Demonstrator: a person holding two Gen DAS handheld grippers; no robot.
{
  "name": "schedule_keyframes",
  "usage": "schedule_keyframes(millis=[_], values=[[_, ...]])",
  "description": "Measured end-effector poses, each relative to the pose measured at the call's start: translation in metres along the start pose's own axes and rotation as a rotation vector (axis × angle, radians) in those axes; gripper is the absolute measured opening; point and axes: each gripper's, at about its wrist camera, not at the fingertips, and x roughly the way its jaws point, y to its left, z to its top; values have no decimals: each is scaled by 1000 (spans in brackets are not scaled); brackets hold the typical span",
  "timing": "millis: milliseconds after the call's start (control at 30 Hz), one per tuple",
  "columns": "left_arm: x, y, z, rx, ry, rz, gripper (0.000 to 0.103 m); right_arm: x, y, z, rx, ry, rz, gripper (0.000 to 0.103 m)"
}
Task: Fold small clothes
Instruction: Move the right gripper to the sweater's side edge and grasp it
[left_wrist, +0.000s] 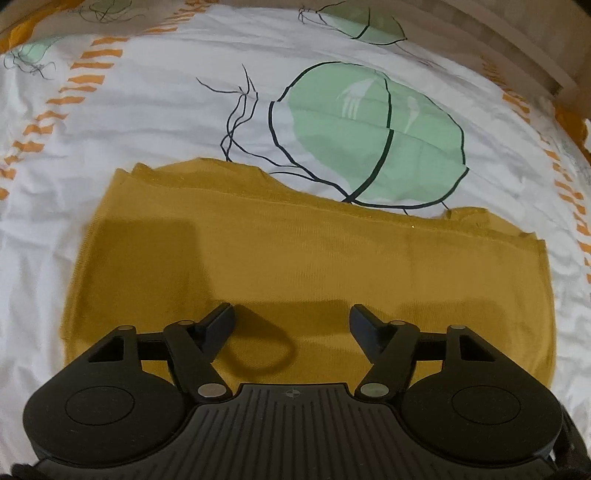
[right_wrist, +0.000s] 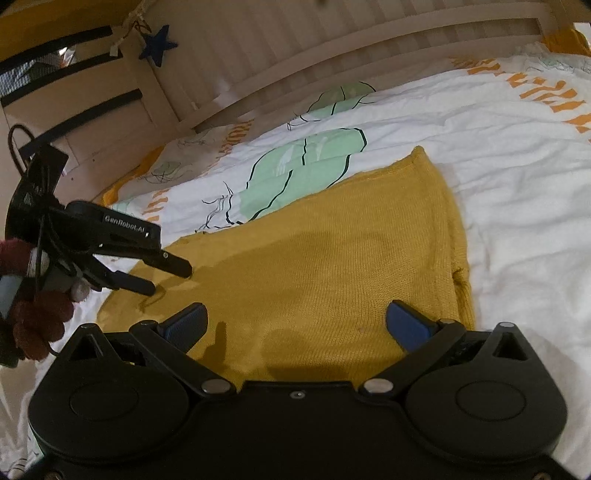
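A mustard-yellow knitted garment (left_wrist: 258, 258) lies flat on the bed, folded into a rough rectangle, and fills the middle of the right wrist view too (right_wrist: 332, 258). My left gripper (left_wrist: 291, 314) hovers over its near part, jaws apart, nothing between the fingers. In the right wrist view that same left gripper (right_wrist: 173, 278) reaches in from the left over the garment's left corner, held by a hand in a dark red fuzzy sleeve (right_wrist: 37, 325). My right gripper (right_wrist: 295, 317) stands wide open above the garment's near edge, its blue pads (right_wrist: 406, 325) empty.
The bed cover (left_wrist: 166, 110) is white with green shapes, black lines and orange dashes. A slatted wooden bed rail (right_wrist: 332, 55) runs along the far side. A cabinet with dark slots (right_wrist: 74, 96) stands at the far left, a blue star hanging beside it.
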Motion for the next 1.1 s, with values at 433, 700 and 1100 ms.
schedule_keyframes(millis=[433,700,1100], values=[[-83,1,-28,72,-90,-63,68,-58,0,26,174,140,-43,102],[-88,-5,-43,139,-88,-65,68,-91,21,31,46,266,-58,102],[-25,2,-23,56,-143,-11,68,-29,-20,56,-49,119,-289,102]])
